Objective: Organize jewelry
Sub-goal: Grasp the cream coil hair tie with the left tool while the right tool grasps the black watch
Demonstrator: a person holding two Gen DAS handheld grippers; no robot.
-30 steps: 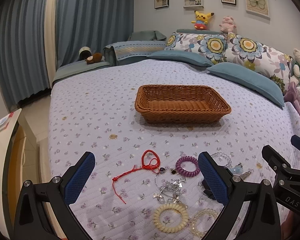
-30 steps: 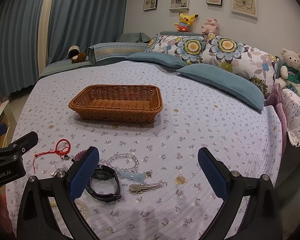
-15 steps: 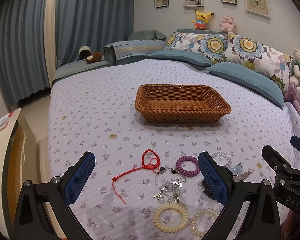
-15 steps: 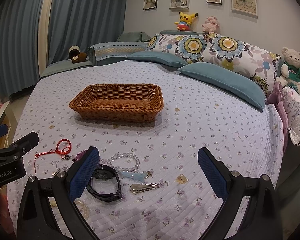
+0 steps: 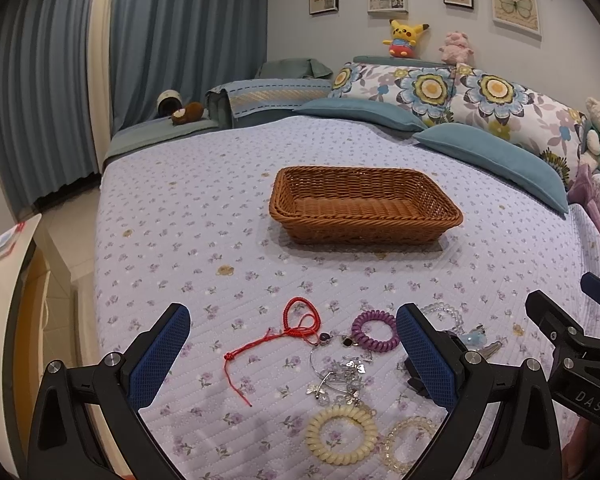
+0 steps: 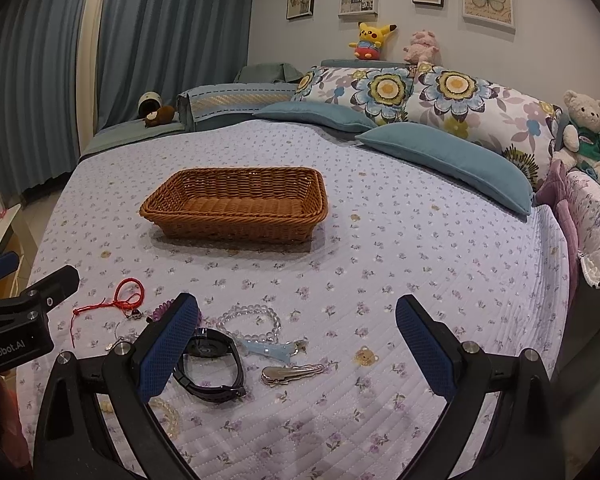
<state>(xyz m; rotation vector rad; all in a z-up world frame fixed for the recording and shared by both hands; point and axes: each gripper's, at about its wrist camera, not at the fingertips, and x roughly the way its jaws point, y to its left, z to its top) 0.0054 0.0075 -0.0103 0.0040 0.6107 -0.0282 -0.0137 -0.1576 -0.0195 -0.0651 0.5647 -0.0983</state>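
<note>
An empty brown wicker basket stands mid-bed. Jewelry lies near the front edge: a red cord bracelet, a purple coil hair tie, a silver charm bracelet, a cream coil tie, a clear bead bracelet, a black watch, a blue clip and a silver hair clip. My left gripper is open above the red cord and charms. My right gripper is open above the watch and clips.
The bed has a floral quilt. Blue and floral pillows lie at the back right, with a teddy bear. A bedside surface stands left of the bed, with curtains behind.
The right wrist view has shifted slightly, so the basket sits a touch further right in it. The left gripper and the jewelry have not moved.
</note>
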